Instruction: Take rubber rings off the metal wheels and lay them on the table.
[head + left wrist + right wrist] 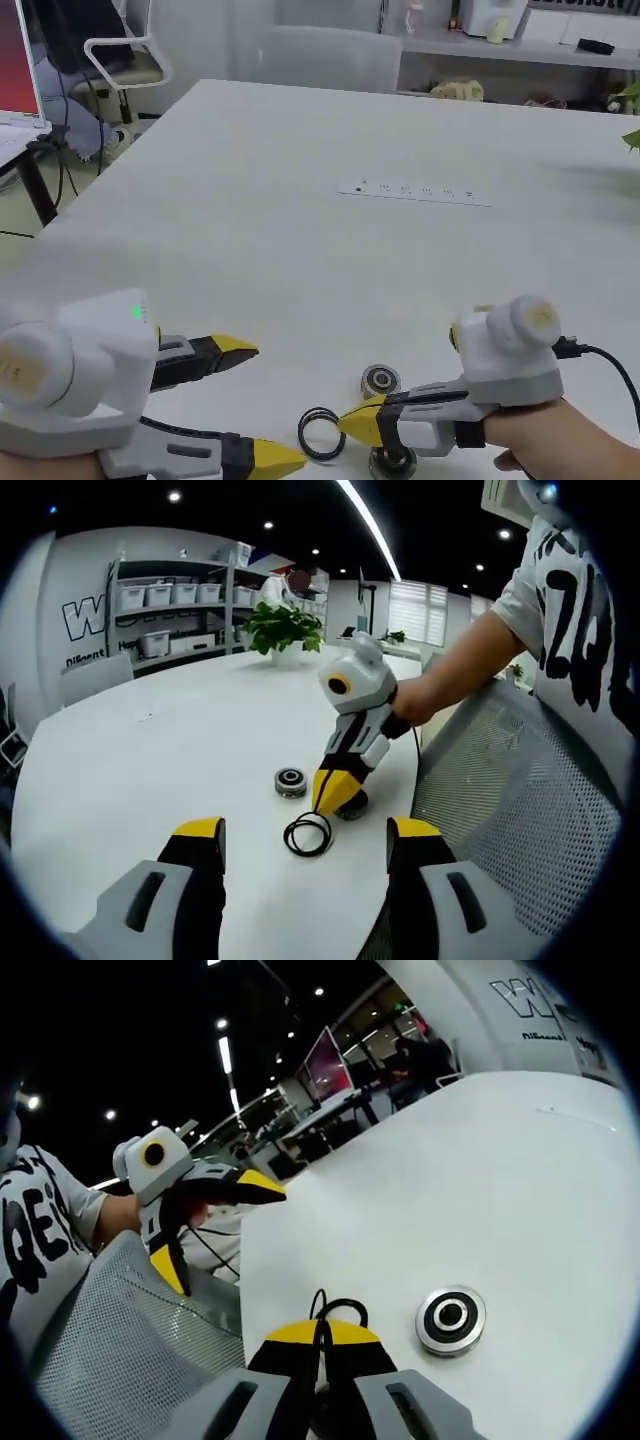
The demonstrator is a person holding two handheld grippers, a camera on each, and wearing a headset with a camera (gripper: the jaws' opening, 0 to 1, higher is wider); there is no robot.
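Head view is showing a thin black rubber ring (322,433) lying looped on the white table (300,230), the right gripper (347,424) pinching its edge with jaws closed. A round silver metal wheel (380,380) is sitting just beyond, and the left gripper (272,405) is hovering beside, jaws spread wide.

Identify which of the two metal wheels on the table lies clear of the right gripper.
The farther wheel, with bare table all round it. The nearer wheel sits partly hidden under the right gripper, which appears to pinch a rubber ring.
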